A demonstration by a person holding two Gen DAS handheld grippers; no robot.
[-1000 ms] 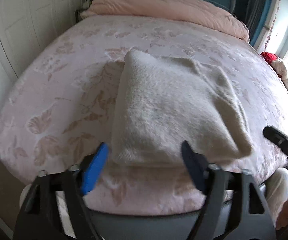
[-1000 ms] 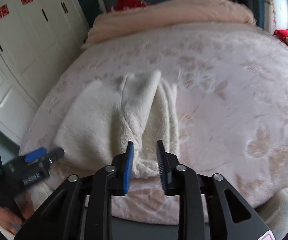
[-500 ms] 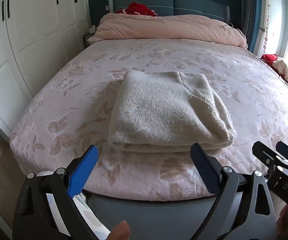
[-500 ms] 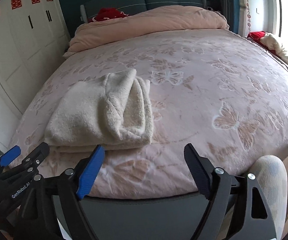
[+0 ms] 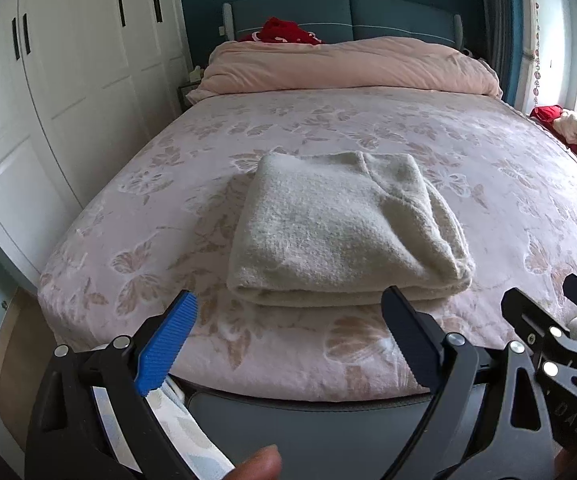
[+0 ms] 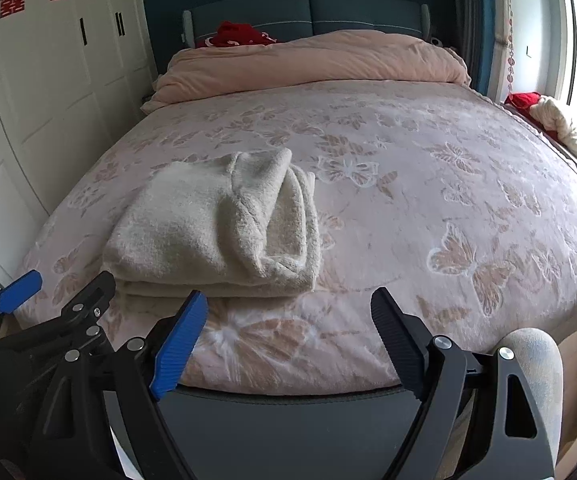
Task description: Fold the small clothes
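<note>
— What covers the bed (image 5: 468, 152)?
— A pale pink bedspread (image 6: 428, 208) with a butterfly pattern.
— And on it?
— A cream garment (image 5: 340, 232), folded into a thick rectangle near the foot edge. A pink duvet (image 5: 348, 66) lies bunched at the headboard end.

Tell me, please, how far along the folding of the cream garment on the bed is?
Done: the cream garment lies folded into a compact layered stack on the pink bedspread. In hand: nothing; the left gripper and right gripper are both open, short of the garment. Left: apparently nothing for this piece; no other unfolded small garment is evident on the bedspread.
</note>
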